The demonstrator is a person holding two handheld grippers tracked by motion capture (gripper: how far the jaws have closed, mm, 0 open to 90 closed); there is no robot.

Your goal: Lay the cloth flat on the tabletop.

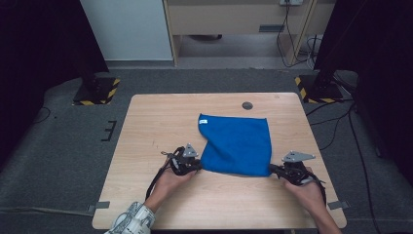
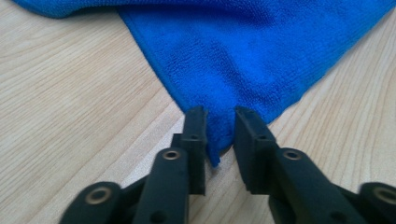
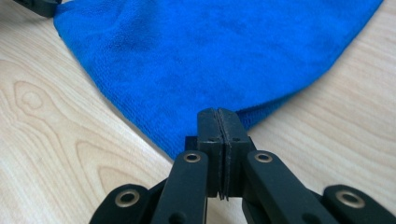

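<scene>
Right now a blue microfibre cloth lies flat on the light wooden desk, a little right of the desk's middle, a small white tag at its far left corner. At the cloth's near left corner sits the left claw, its jaws spread with the cloth's tip lying between them, not pinched. At the cloth's near right corner the right claw has its jaws pressed together against the hem; whether any fabric is caught between them is hidden. A dark round grommet sits just beyond the cloth's far edge.
</scene>
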